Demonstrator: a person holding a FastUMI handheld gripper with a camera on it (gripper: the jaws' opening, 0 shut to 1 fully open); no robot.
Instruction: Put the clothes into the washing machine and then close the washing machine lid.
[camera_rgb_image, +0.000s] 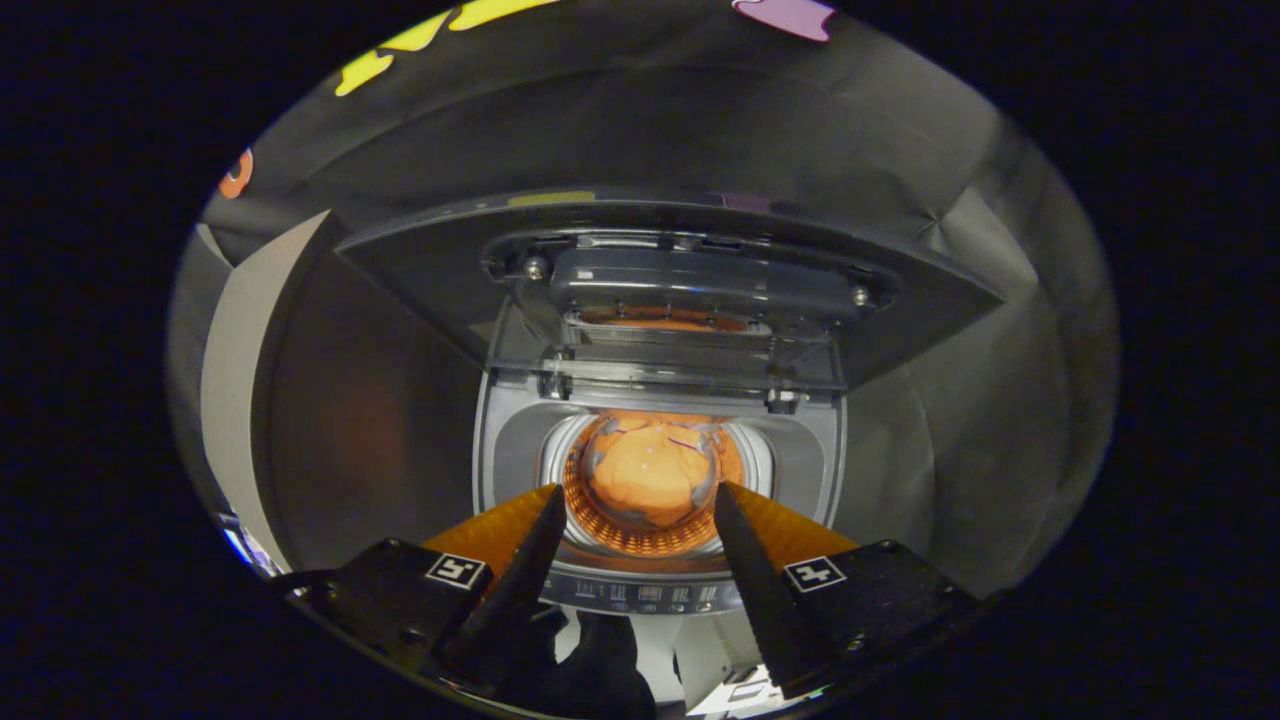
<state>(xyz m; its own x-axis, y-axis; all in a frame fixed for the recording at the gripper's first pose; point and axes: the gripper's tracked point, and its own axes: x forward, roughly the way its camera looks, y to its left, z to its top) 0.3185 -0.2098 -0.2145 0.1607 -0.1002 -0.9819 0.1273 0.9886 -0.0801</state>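
Clothes (648, 478) are seen already in drum of washing machine (510, 455), just ahead of gripper (634, 505), fingers held apart w/ nothing clamped; lid (420, 270) is raised beyond, closing judged still left.

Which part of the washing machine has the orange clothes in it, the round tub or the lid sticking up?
The round tub, down beyond the open, empty fingers, holds the orange clothes. The lid is raised behind it.

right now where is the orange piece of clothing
In the gripper view the orange piece of clothing lies inside the washing machine's round drum, beyond the open gripper and below the raised grey lid.
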